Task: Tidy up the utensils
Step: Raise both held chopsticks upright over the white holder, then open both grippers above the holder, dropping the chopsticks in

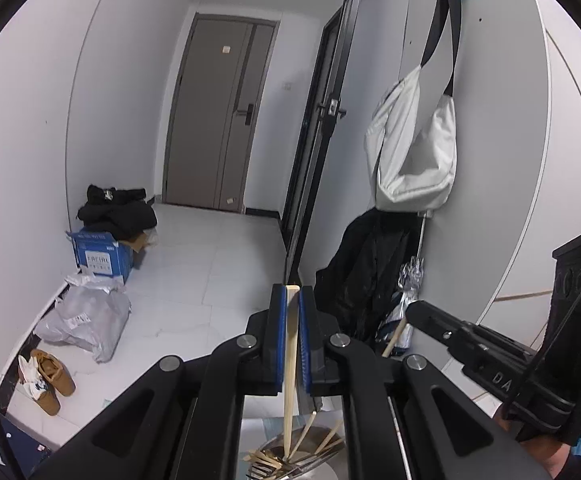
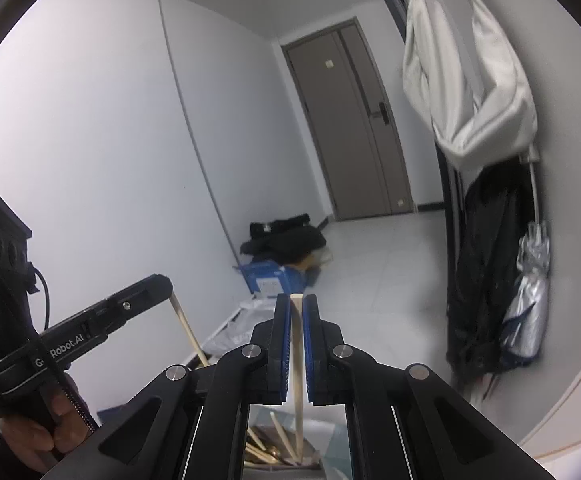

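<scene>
My left gripper (image 1: 292,294) is shut on a pale wooden chopstick (image 1: 289,376) that runs down between its blue pads to a metal dish of utensils (image 1: 290,458), where several chopsticks and a fork lie. My right gripper (image 2: 297,302) is shut on another wooden chopstick (image 2: 298,384), whose lower end reaches the utensil pile (image 2: 266,450) below. In the right wrist view the left gripper (image 2: 162,284) shows at the left with its chopstick (image 2: 188,330). In the left wrist view the right gripper (image 1: 414,308) shows at the right with its chopstick (image 1: 394,336).
Both grippers are raised and face a hallway with a brown door (image 1: 218,112). A white bag (image 1: 410,152) and black coat (image 1: 366,272) hang on the right wall. A blue box (image 1: 100,254), plastic bags (image 1: 86,316) and brown shoes (image 1: 50,380) lie on the floor at left.
</scene>
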### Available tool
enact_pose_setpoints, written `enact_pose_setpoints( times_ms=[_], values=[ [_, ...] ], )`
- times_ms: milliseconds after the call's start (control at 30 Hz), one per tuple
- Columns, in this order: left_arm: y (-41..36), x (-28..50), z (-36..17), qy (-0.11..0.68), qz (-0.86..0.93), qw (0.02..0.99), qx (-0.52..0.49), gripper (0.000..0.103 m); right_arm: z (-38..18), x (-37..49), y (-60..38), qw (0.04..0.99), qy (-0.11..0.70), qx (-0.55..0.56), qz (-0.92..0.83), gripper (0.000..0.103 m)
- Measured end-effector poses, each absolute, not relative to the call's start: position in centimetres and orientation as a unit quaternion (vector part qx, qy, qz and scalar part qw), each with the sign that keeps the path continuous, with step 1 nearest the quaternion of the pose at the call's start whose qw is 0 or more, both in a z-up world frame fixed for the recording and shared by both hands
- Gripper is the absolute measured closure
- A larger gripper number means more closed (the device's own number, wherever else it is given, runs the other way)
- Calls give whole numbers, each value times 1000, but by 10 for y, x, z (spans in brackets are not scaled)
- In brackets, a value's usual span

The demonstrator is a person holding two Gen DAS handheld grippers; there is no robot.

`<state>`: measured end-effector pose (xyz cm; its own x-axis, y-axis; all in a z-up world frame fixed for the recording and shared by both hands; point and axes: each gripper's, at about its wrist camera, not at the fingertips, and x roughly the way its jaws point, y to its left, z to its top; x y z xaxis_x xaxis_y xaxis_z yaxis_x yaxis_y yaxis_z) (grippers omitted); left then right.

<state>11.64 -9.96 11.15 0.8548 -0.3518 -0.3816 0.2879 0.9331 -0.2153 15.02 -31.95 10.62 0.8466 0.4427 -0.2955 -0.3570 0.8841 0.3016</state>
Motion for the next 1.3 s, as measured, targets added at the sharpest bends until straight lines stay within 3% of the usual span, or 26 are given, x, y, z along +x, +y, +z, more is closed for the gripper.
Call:
enact_pose_setpoints(
  times_ms=[400,767,867,933,1033,1300],
  values=[
    [-125,108,85,245,-194,950,0,100,58,144,-304,939,220,89,250,98],
    [-106,117,69,339,-214,915,-49,99,22,131,-300,920,289,89,249,94],
    [-99,105,76,329,-197,922,-55,67,24,117,-303,924,282,91,240,92],
    [-95,94,81,308,-183,932,-60,34,28,104,-306,929,275,94,231,84],
    [-87,83,90,292,-159,941,-57,29,34,86,-308,934,260,100,222,67],
    [-72,51,104,261,-104,958,-67,3,61,33,-308,952,205,112,198,46]
  ],
)
